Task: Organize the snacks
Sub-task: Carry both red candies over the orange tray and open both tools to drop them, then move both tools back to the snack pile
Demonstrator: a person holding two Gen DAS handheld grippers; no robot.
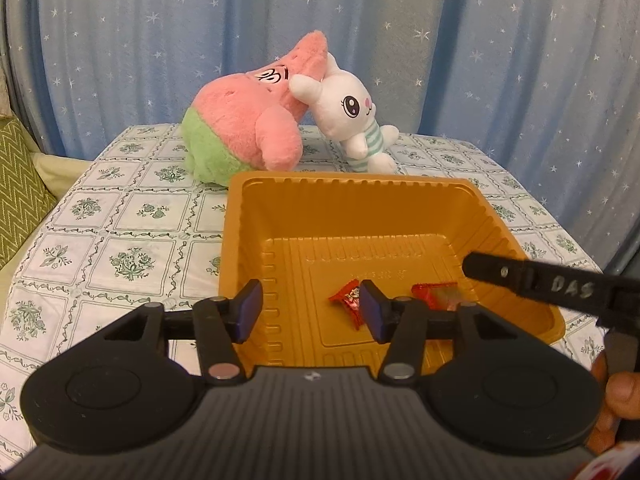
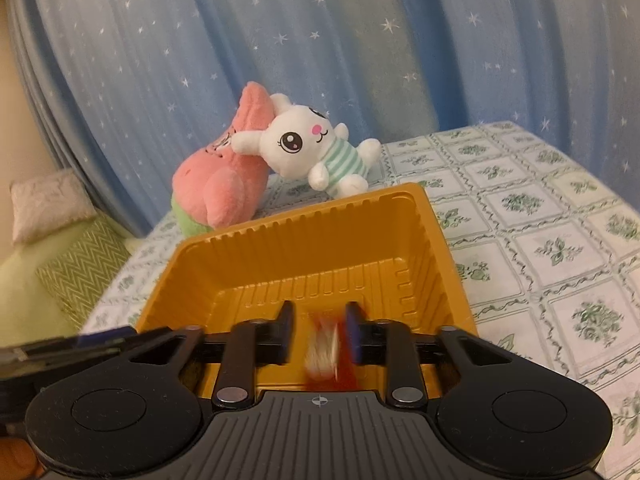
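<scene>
A gold plastic tray (image 1: 248, 216) sits on the table; it also shows in the right wrist view (image 2: 436, 240). In the left wrist view two red-wrapped snacks lie on its floor, one (image 1: 349, 300) in the middle and one (image 1: 436, 295) to the right. My left gripper (image 1: 311, 310) is open and empty over the tray's near edge. My right gripper (image 2: 320, 334) is open over the tray, and a blurred red and white snack (image 2: 326, 350) is between its jaws, seemingly falling. A right finger (image 1: 532, 280) reaches in from the right in the left wrist view.
A pink and green plush star (image 1: 244, 120) and a white plush bunny (image 1: 356, 116) lie at the table's far edge against a blue starred curtain (image 1: 160, 40). The tablecloth (image 2: 560, 248) has a green floral grid. Green cushions (image 2: 80, 264) lie left of the table.
</scene>
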